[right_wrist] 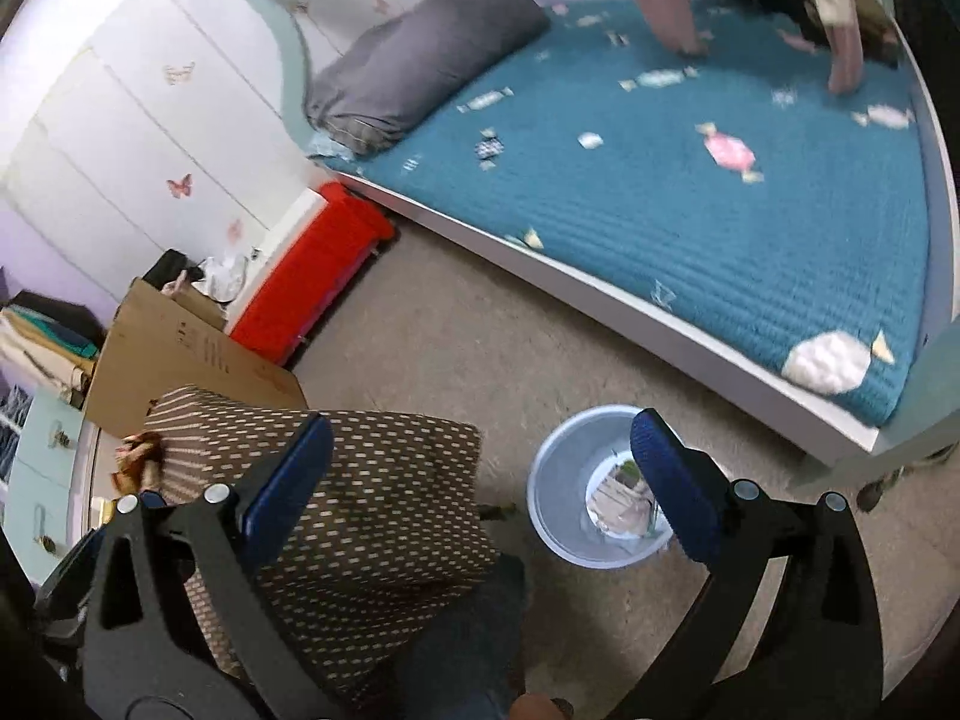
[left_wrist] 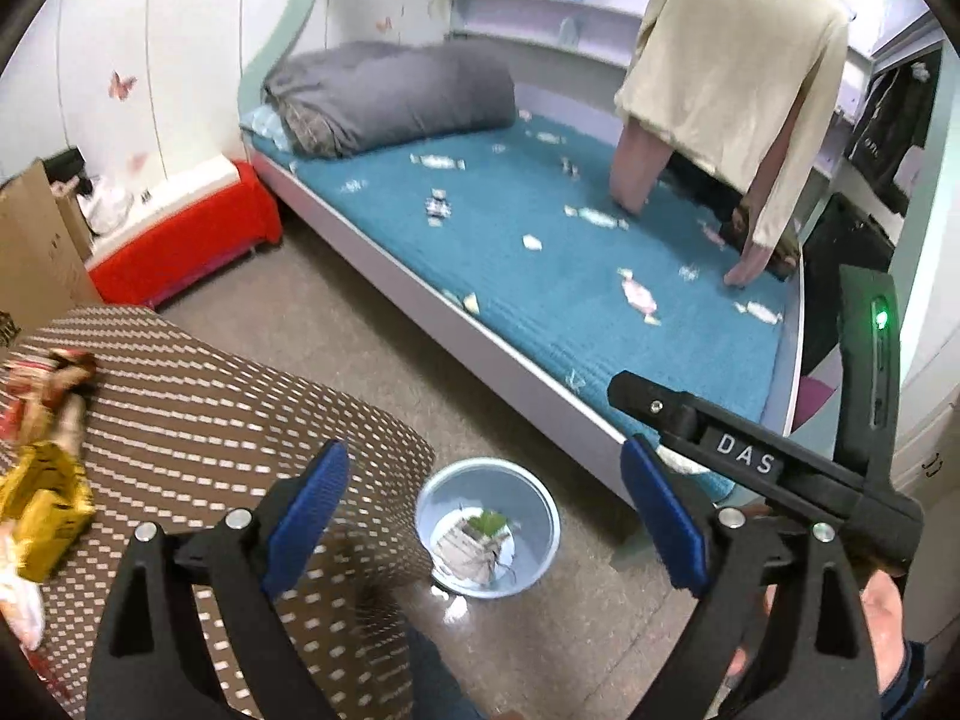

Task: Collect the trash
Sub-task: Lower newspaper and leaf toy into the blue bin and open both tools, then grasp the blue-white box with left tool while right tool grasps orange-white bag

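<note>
We hold both grippers wide apart and empty: left gripper [left_wrist: 486, 516], right gripper [right_wrist: 480, 474]. The trash bin [left_wrist: 543, 498] sits on the floor between the left fingers, already holding paper. Wrappers [left_wrist: 45, 498] wait on the dotted table [left_wrist: 210, 396] left of them, so that side is probably next.

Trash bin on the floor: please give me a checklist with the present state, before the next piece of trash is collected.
1. Left hand-held gripper open and holding nothing: ok.
2. Right hand-held gripper open and holding nothing: ok.
3. Trash bin upright on the floor, mouth uncovered: ok.
4. Room left in the bin: ok, only some paper at the bottom.
5. Trash still waiting on the patterned table: ok, a yellow package lies at its left side.
6. Grip point on the package: cannot tell, too blurred.
</note>
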Demonstrator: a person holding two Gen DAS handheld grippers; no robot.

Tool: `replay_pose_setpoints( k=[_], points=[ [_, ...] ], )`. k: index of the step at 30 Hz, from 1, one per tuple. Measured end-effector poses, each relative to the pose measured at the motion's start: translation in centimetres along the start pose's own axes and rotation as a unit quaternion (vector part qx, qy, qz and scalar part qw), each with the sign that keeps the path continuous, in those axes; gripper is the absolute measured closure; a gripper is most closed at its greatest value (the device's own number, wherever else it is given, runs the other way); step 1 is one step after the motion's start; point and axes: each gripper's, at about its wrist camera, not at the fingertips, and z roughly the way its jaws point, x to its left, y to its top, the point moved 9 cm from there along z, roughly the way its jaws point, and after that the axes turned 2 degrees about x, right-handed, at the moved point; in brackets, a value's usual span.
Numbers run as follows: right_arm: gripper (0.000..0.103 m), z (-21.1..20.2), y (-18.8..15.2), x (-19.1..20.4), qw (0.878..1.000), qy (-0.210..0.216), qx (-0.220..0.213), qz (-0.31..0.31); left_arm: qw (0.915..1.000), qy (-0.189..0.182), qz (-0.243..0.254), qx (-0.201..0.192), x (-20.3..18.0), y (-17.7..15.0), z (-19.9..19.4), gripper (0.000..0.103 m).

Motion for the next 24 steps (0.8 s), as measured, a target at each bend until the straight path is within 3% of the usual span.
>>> replay_pose_setpoints(
  k=[8, 14, 20, 24],
  points=[
    [0.006, -3.4, -0.4, 6.0, 0.999, 0.022, -0.022, -0.043, 0.998, 0.023, -0.018, -0.056, 3.5, 0.4, -6.8, 0.012],
    [0.006, -5.4, -0.9, 12.2, 0.994, 0.052, -0.037, -0.089, 0.9958, 0.031, -0.039, -0.077, 6.6, -0.5, -10.3, 0.012],
    [0.006, -6.7, -2.5, 18.3, 0.986, 0.081, -0.039, -0.143, 0.9905, 0.064, -0.069, -0.1, 10.9, -2.3, -13.8, 0.012],
    [0.006, -6.9, -5.2, 23.2, 0.974, 0.107, -0.025, -0.198, 0.9837, 0.093, -0.1, -0.117, 14.6, -4.0, -16.6, 0.012]
  ],
)
